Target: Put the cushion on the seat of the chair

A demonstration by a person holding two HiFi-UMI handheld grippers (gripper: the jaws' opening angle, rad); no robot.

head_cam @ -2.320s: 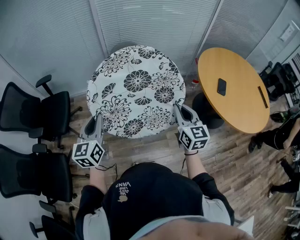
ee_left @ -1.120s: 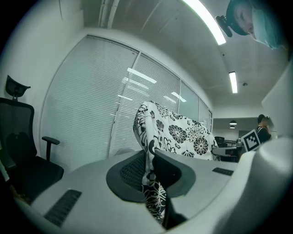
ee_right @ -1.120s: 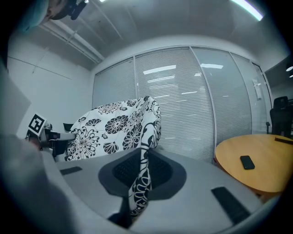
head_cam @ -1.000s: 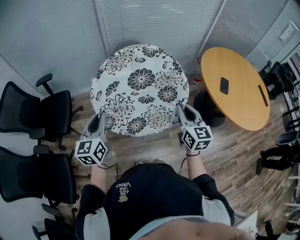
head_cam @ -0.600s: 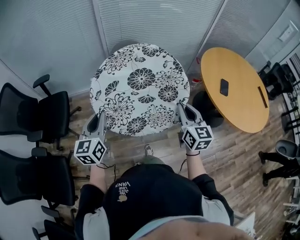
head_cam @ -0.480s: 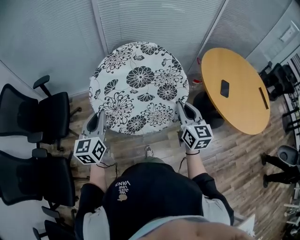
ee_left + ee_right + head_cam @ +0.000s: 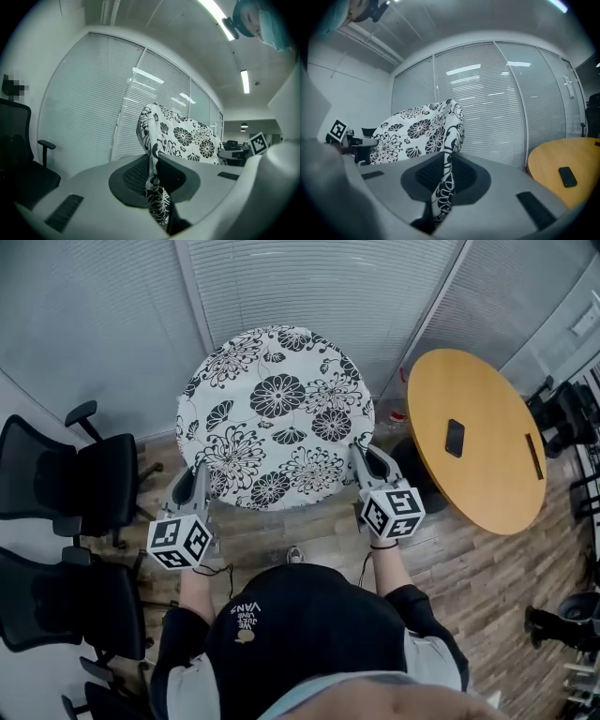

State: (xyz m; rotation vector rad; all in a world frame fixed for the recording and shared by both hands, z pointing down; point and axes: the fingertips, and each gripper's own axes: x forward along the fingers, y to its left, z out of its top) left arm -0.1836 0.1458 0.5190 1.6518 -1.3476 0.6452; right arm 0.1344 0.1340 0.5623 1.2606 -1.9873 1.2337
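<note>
Cushion (image 7: pixel 274 418) first: it's a round one with a black-and-white flower print, held up in the air in front of the person, the printed face turned up toward their head. It isn't on any seat yet. The left gripper (image 7: pixel 199 476) has pinched its near left edge and the right gripper (image 7: pixel 362 457) its near right edge. In both gripper views the jaws are nearly closed, with the fabric squeezed thin between the pads.

I'd call this the carrying step. Two black office chairs (image 7: pixel 89 474) stand off to the person's left, and a round wooden table (image 7: pixel 478 442) with a phone (image 7: pixel 455 437) on it stands to the right. The next move, I'd judge, is to swing left toward a chair, lower the cushion flat over the seat, and only then open both grips.
</note>
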